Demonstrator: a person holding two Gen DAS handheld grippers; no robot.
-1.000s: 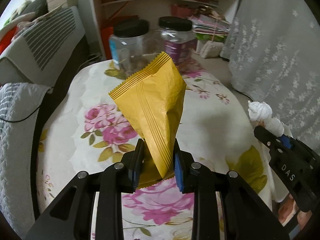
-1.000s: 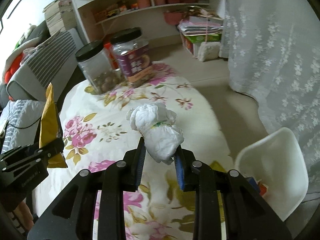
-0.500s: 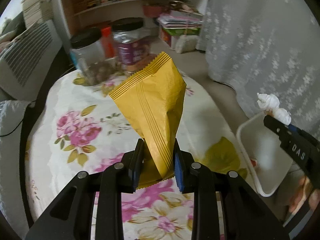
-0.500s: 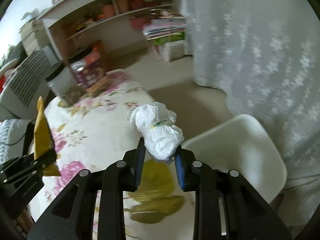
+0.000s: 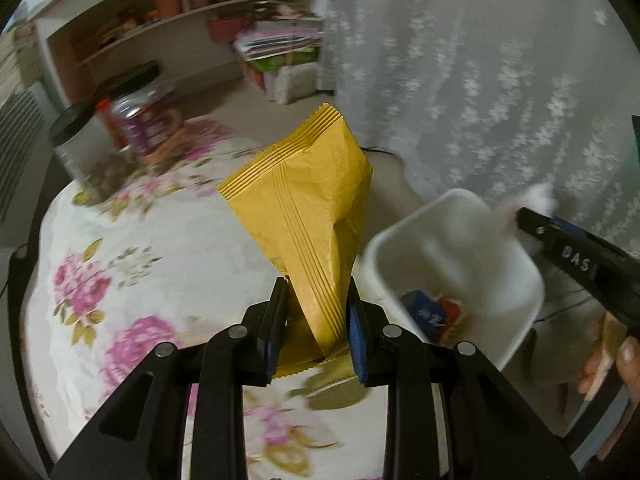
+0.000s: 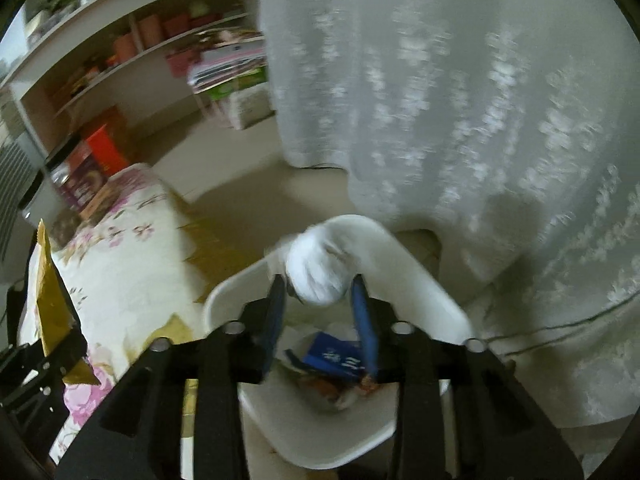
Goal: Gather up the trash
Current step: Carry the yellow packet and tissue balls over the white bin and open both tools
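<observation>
My left gripper (image 5: 316,320) is shut on the lower end of a yellow snack packet (image 5: 304,208), which stands upright over the table's right edge beside the white bin (image 5: 460,240). In the right wrist view my right gripper (image 6: 320,312) hangs over the white bin (image 6: 432,292). Its jaws are opening, and a crumpled white tissue wad (image 6: 316,272) sits blurred and loose between the blue pads, with a gap on its right side. A blue wrapper (image 6: 332,356) and other scraps lie in the bin. The yellow packet (image 6: 46,292) shows at the far left.
The table with its floral cloth (image 5: 140,260) carries two black-lidded jars (image 5: 140,120) at the back. A white lace curtain (image 6: 460,100) hangs just behind the bin. Shelves (image 6: 140,52) line the far wall. A person's hand (image 5: 612,360) holds the right gripper.
Both grippers swung right, from over the table to the white bin. The right gripper's jaws have spread, and the tissue wad is no longer pinched. The left grip is unchanged.
</observation>
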